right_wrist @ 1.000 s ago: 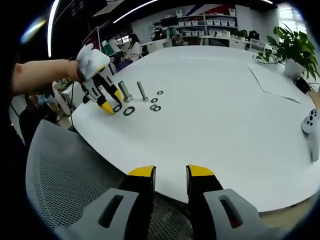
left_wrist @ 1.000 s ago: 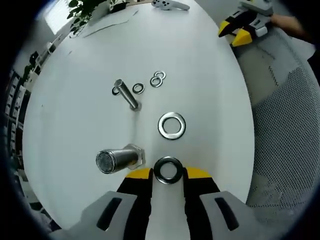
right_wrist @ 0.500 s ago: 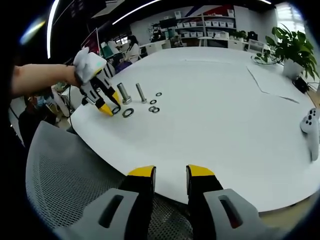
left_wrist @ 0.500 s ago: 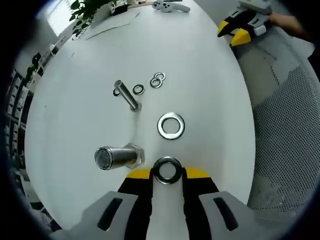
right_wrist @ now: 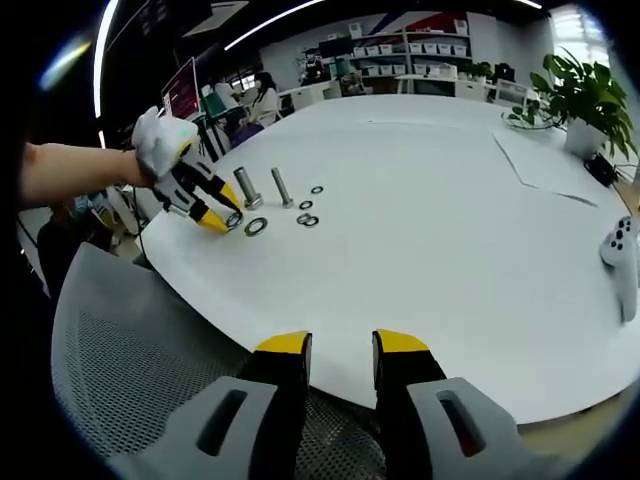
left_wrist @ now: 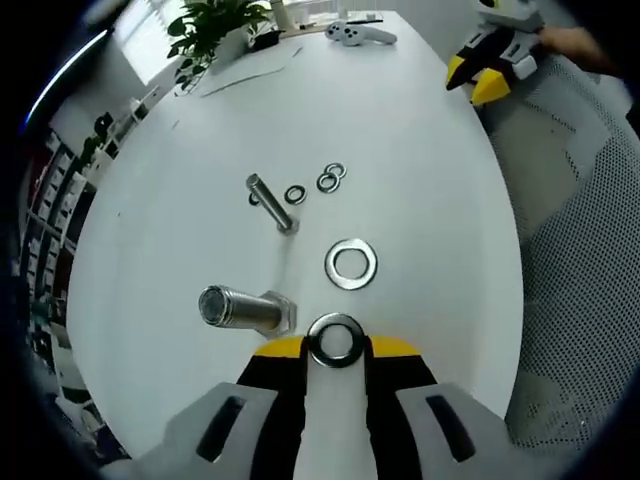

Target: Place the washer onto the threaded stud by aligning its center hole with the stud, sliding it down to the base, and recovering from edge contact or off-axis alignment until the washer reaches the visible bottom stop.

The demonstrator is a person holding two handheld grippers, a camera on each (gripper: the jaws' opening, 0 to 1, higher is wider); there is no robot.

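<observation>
My left gripper (left_wrist: 336,350) is shut on a steel washer (left_wrist: 317,338), pinched by its rim between the yellow tips just above the white table (left_wrist: 420,150). The thick threaded stud (left_wrist: 240,307) stands upright on its hex base, a little left of the held washer and apart from it. From the right gripper view, the left gripper (right_wrist: 215,218) holds the washer (right_wrist: 233,219) low beside the stud (right_wrist: 247,186). My right gripper (right_wrist: 342,345) is open and holds nothing, hovering at the table's near edge. It also appears at the far right of the left gripper view (left_wrist: 490,70).
A loose large washer (left_wrist: 351,264) lies beyond the held one. A thinner bolt (left_wrist: 270,203) stands behind it with small washers (left_wrist: 330,178) around. A mesh chair (right_wrist: 130,340) sits under my right gripper. A game controller (right_wrist: 625,250) and a potted plant (right_wrist: 580,90) are at the table's far side.
The left gripper has tilted and shifted slightly with the washer still pinched, so its view slid. The stud, loose washers and right gripper have stayed put.
</observation>
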